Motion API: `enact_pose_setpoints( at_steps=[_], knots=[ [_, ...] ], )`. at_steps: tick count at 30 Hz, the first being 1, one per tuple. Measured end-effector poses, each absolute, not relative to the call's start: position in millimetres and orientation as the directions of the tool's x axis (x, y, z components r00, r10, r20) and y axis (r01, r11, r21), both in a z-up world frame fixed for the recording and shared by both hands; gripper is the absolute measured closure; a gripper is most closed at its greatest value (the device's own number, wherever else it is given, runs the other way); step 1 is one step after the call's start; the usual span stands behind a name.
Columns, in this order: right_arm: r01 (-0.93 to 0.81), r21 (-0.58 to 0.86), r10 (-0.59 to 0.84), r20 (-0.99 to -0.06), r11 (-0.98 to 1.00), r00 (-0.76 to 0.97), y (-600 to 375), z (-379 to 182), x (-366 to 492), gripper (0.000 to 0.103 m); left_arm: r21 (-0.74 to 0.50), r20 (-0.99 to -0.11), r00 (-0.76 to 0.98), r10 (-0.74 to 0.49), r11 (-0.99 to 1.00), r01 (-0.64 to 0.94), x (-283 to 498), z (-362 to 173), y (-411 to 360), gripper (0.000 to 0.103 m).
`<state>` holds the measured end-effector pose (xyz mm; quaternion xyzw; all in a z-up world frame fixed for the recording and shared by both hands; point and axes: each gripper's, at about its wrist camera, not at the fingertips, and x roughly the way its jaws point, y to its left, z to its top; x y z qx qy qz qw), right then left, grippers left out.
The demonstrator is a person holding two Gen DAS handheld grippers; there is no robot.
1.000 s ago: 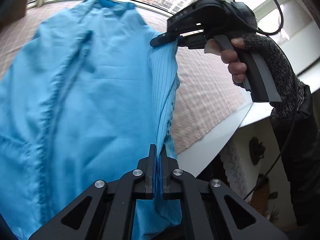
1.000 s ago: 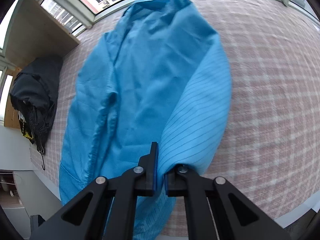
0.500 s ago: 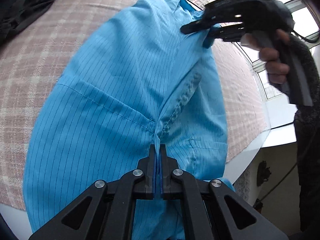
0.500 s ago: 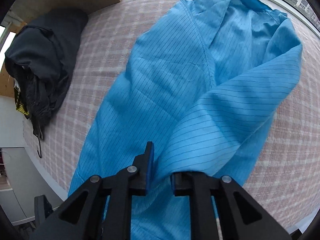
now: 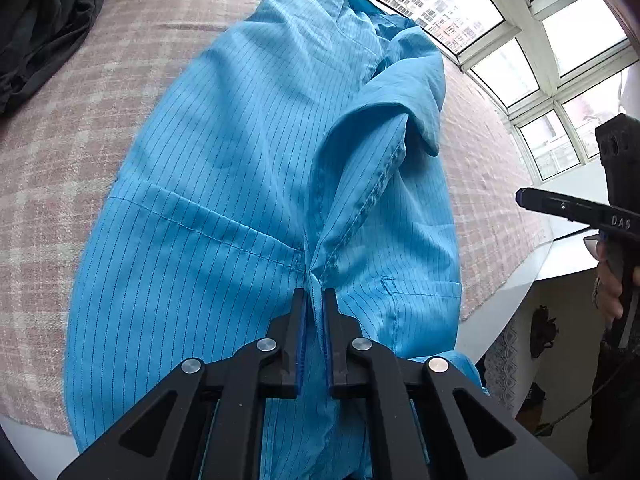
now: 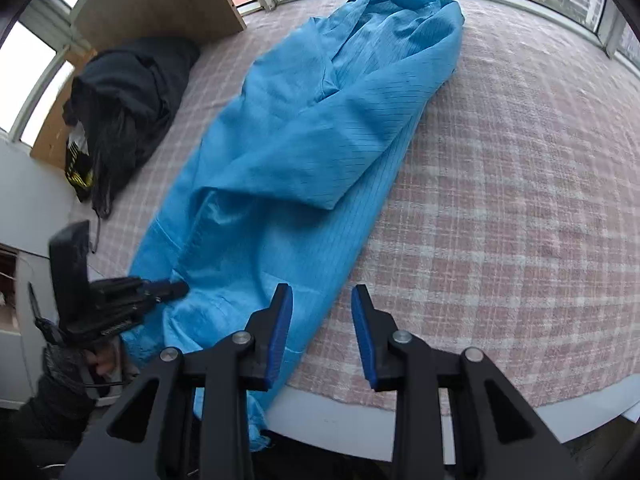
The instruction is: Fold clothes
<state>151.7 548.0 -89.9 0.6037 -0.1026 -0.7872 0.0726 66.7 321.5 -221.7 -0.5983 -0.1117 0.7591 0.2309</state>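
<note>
A light blue pinstriped garment (image 5: 240,200) lies lengthwise on the pink plaid cover, collar toward the windows. One side panel is folded over its middle (image 6: 340,152). My left gripper (image 5: 315,300) is shut on a pinched ridge of fabric at the seam near the garment's lower end; in the right wrist view it (image 6: 176,289) shows at the garment's left edge, held by a gloved hand. My right gripper (image 6: 322,300) stands open over the garment's near right edge with nothing between its blue pads. In the left wrist view it (image 5: 524,198) hovers off to the right, apart from the cloth.
A heap of black clothing (image 6: 124,112) lies on the left of the plaid cover (image 6: 500,200), beside a wooden board (image 6: 160,0). The white table edge (image 6: 360,420) runs along the front. Windows (image 5: 520,40) line the far side.
My right gripper has opened and let go of the fabric, which now lies folded over the garment, and has drawn back toward the near edge. The left gripper keeps its hold.
</note>
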Motion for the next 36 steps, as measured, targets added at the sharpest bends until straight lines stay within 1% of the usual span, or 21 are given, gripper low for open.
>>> enact_pose_setpoints(
  at_steps=[2,5,9,10,14,15,17,19,23,25,27,28,31,32,36],
  knots=[
    [0.0,0.221,-0.213,-0.943,-0.975,-0.255,544,-104,142,0.073,-0.43,-0.865,-0.181,0.469,-0.877,-0.216,68,-222,322,0.092],
    [-0.011,0.272,-0.263,-0.937,-0.962,-0.231,544,-128,116,0.076,-0.414,-0.87,-0.196,0.453,-0.885,-0.211,69,-218,329,0.094],
    [0.004,0.288,-0.283,-0.942,-0.958,-0.181,531,-160,88,0.077,-0.41,-0.871,-0.202,0.448,-0.889,-0.205,71,-215,330,0.096],
    [-0.012,0.29,-0.282,-0.94,-0.957,-0.191,534,-162,81,0.08,-0.412,-0.87,-0.201,0.45,-0.888,-0.205,70,-216,330,0.096],
    [-0.107,0.299,-0.264,-0.929,-0.948,-0.261,562,-157,42,0.08,-0.425,-0.865,-0.194,0.463,-0.881,-0.207,71,-216,328,0.095],
    [-0.119,0.31,-0.268,-0.922,-0.943,-0.279,569,-152,30,0.08,-0.429,-0.863,-0.191,0.467,-0.879,-0.21,72,-215,328,0.093],
    [-0.119,0.307,-0.26,-0.918,-0.944,-0.3,573,-147,0,0.08,-0.435,-0.859,-0.188,0.476,-0.873,-0.219,74,-214,328,0.093],
    [-0.112,0.279,-0.233,-0.922,-0.954,-0.309,570,-145,-26,0.08,-0.393,-0.873,-0.203,0.443,-0.887,-0.242,74,-212,332,0.093],
    [-0.091,0.305,-0.267,-0.919,-0.948,-0.29,567,-145,-54,0.08,-0.363,-0.888,-0.192,0.417,-0.894,-0.262,72,-220,337,0.093],
    [-0.081,0.318,-0.284,-0.917,-0.945,-0.281,565,-145,-69,0.08,-0.378,-0.885,-0.186,0.427,-0.892,-0.247,69,-222,333,0.093],
    [-0.089,0.352,-0.306,-0.894,-0.932,-0.327,581,-129,-62,0.08,-0.388,-0.882,-0.183,0.434,-0.89,-0.24,66,-223,331,0.093],
    [-0.096,0.343,-0.292,-0.891,-0.934,-0.347,592,-120,-53,0.08,-0.387,-0.882,-0.183,0.434,-0.89,-0.244,65,-222,332,0.093],
    [-0.115,0.219,-0.167,-0.922,-0.969,-0.349,618,-116,-33,0.08,-0.385,-0.882,-0.184,0.435,-0.888,-0.253,62,-219,333,0.093],
    [-0.118,0.203,-0.152,-0.927,-0.972,-0.343,627,-117,-29,0.08,-0.386,-0.881,-0.184,0.436,-0.887,-0.253,62,-218,332,0.093],
    [-0.127,0.231,-0.181,-0.931,-0.965,-0.316,651,-132,-18,0.08,-0.386,-0.882,-0.179,0.436,-0.886,-0.256,62,-218,332,0.093]
  ],
)
